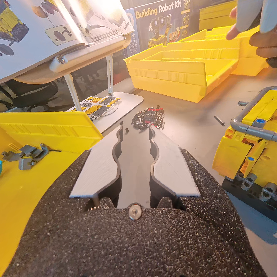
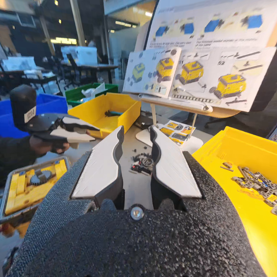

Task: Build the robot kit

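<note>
Left gripper (image 1: 135,127): fingers spread, nothing between them. It hovers low over the grey bench (image 1: 187,134), tips just short of the little pile of black and red parts (image 1: 147,119) in the middle of the left wrist view. Two stray black bits (image 1: 124,126) lie right by its left tip.

Right gripper (image 2: 137,128): fingers spread too, empty, held higher up, with the same pile (image 2: 142,163) showing in the gap between them.

Pile: loose pins, short beams and a round black hub, all tangled together near the book stand's base (image 1: 127,102).

Model: half-built yellow robot body (image 1: 247,149) at the right edge of the left wrist view, sitting on the bench, well apart from both grippers.

Bins: yellow bin with grey clips (image 1: 28,155) at lower left of the left wrist view; another yellow bin of grey pieces (image 2: 254,182) at the right of the right wrist view.

Instructions: open booklet (image 2: 194,75) propped on the stand, sticker sheet (image 1: 99,106) lying under it.

Loose pin: one dark pin (image 1: 219,119) alone on the bench, between the pile and the model.

What could go wrong, imo: those parts are tiny and heaped, so wide fingers closing there could pinch several at once or flick pins off across the smooth bench. The lone pin looks round enough to roll if nudged. Right wrist view is blurry, so small stuff there is hard to tell.
</note>
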